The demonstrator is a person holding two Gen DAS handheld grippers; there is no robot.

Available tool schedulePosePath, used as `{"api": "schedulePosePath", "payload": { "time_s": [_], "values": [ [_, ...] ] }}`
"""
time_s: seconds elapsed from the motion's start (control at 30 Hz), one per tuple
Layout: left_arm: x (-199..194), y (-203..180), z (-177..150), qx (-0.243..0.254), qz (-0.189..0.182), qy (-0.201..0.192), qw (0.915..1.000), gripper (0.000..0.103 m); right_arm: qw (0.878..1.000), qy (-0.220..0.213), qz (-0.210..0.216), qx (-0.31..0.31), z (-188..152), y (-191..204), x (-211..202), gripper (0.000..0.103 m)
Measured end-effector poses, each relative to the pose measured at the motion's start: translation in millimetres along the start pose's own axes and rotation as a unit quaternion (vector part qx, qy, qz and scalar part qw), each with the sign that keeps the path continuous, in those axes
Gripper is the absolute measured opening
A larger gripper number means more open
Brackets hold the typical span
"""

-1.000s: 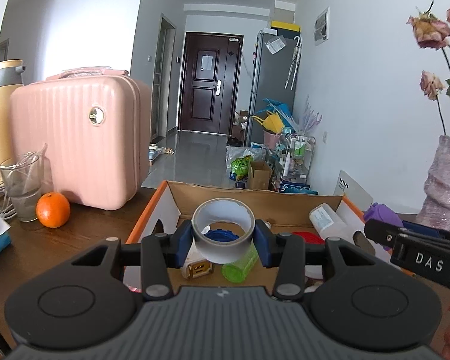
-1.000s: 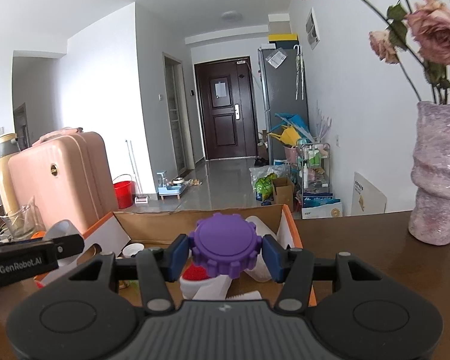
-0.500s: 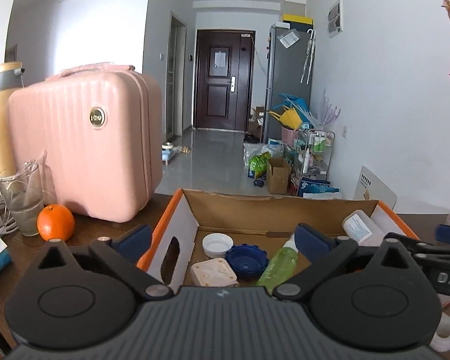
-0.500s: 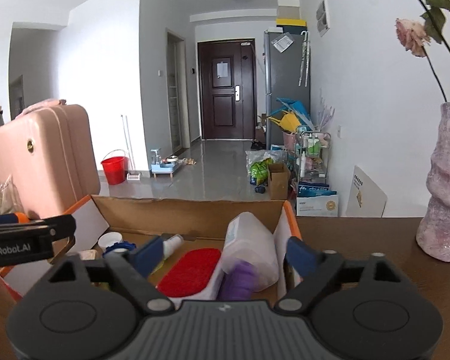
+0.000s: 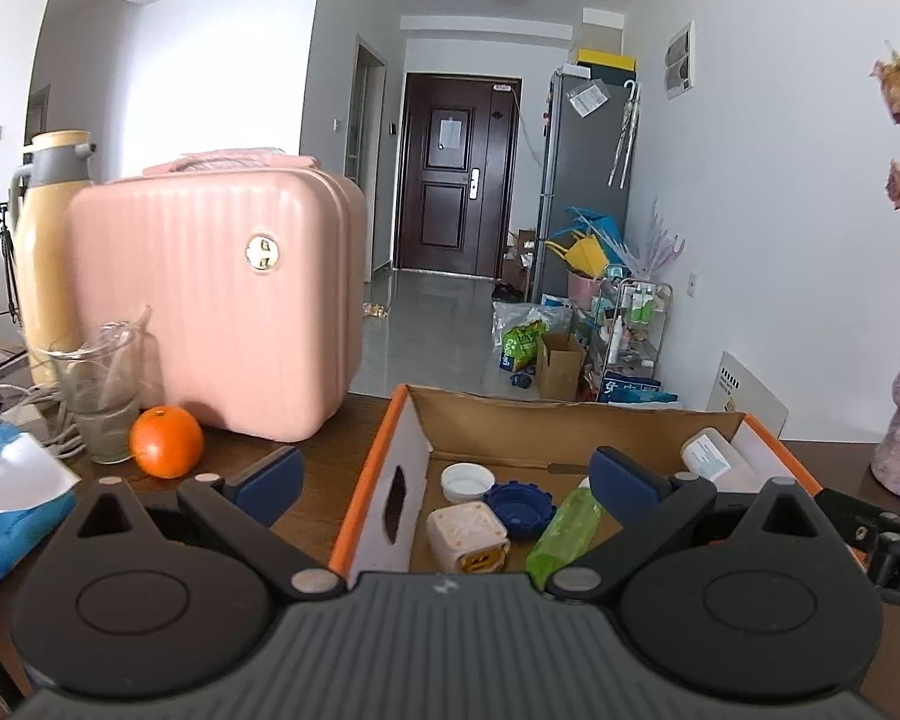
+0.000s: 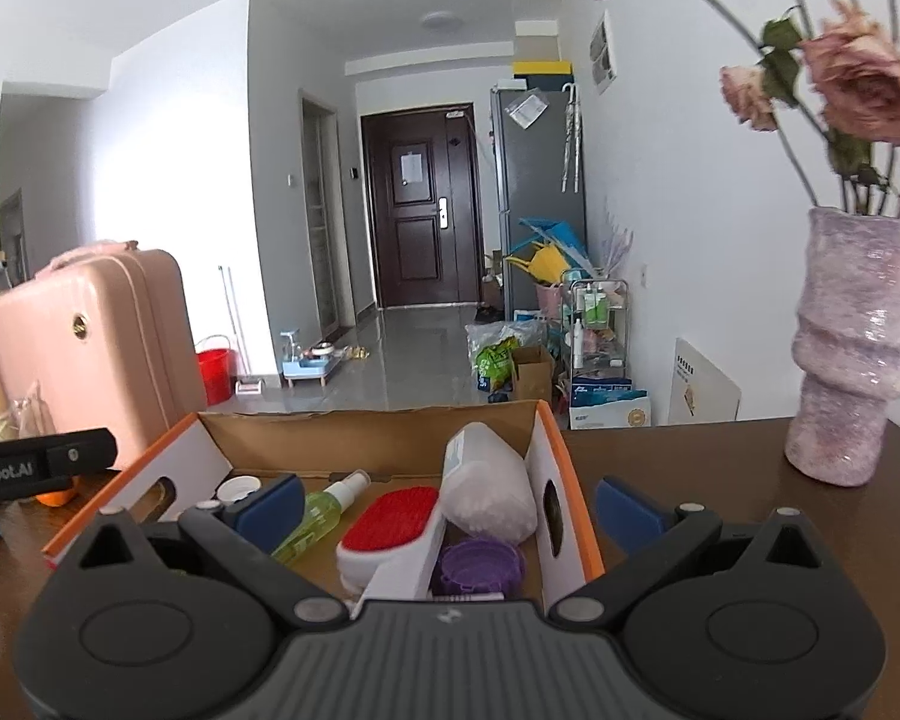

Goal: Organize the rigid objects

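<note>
An open cardboard box (image 5: 384, 456) with orange edges stands on the brown table; it also shows in the right wrist view (image 6: 561, 468). Inside lie a green spray bottle (image 5: 564, 531), a blue cap (image 5: 519, 504), a white cap (image 5: 465, 480), a cream cube (image 5: 468, 540) and a white bottle (image 5: 711, 459). The right wrist view adds a red brush (image 6: 393, 516), a large white bottle (image 6: 486, 486) and a purple lid (image 6: 477, 564). My left gripper (image 5: 447, 477) is open and empty over the box's left wall. My right gripper (image 6: 450, 507) is open and empty over the box's right part.
A pink suitcase (image 5: 222, 300), a glass cup (image 5: 99, 390), an orange (image 5: 165, 441), a beige thermos (image 5: 48, 240) and a blue tissue pack (image 5: 6, 498) stand left of the box. A purple vase (image 6: 852, 354) with dried roses stands at the right.
Both grippers opened. The left let go of the tape roll, which is out of sight now. The right let go of the purple lid, which now lies in the box. Both pulled back.
</note>
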State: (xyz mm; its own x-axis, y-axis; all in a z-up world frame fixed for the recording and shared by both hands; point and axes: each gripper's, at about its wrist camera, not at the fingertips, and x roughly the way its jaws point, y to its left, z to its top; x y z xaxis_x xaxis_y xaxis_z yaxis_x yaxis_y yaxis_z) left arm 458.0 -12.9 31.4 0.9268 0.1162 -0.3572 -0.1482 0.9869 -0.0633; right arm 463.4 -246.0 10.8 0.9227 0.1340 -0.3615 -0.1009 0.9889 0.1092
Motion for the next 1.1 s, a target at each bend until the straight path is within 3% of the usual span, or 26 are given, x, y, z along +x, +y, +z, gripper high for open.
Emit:
{"api": "schedulePosePath", "payload": {
  "time_s": [0.37, 0.63, 0.87, 1.1],
  "values": [
    [-114, 31, -22, 0.018, -0.018, -0.038, 0.9989, 0.103, 0.998, -0.060, -0.013, -0.008, -25, 12, -119, 0.103],
    [-220, 55, -58, 0.034, -0.030, -0.075, 0.9962, 0.103, 0.995, -0.093, 0.004, -0.031, -72, 26, -231, 0.103],
    [-282, 74, -108, 0.049, -0.027, -0.070, 0.9960, 0.103, 0.997, -0.079, 0.012, -0.026, -121, 30, -302, 0.103],
    [-319, 83, -142, 0.043, -0.032, -0.051, 0.9973, 0.103, 0.998, -0.067, 0.003, -0.005, -157, 30, -342, 0.103]
  ]
}}
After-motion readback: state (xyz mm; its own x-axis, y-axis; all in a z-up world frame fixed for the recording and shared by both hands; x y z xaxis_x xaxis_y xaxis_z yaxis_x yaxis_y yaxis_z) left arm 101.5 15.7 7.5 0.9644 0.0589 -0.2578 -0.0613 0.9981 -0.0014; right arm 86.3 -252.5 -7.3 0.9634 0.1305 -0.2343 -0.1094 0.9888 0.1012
